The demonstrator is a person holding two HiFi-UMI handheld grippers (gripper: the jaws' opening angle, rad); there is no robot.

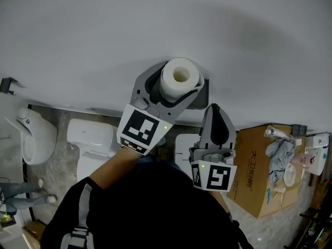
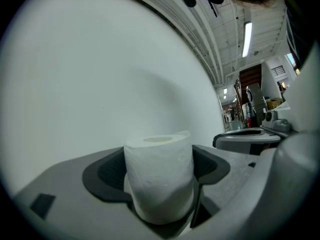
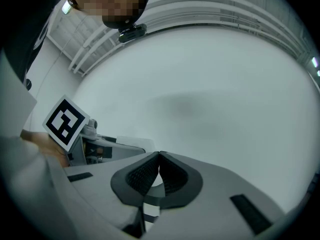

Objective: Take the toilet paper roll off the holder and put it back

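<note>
Closest to the camera is the person's dark top point(image 1: 155, 211), with both arms reaching out from it toward the white wall point(image 1: 155, 25). The left claw point(image 1: 175, 90) is pinching the roll point(image 1: 180, 75) across its round sides, with a dark pad point(image 2: 107, 171) pressed on each side. The soft paper fills the whole gap, so the jaws have to stand wide. The roll is up by the wall, with its hole facing the head camera. I think it is gripped round the middle so it will not slip or get squashed flat. A dark piece point(image 1: 203, 93) sits just behind the roll and may be the holder. I cannot tell if the roll is on it or off it. The right claw point(image 1: 215, 110) has its jaws pressed together with nothing in them. It waits lower down beside the left one, likely so it stays out of the way.
</note>
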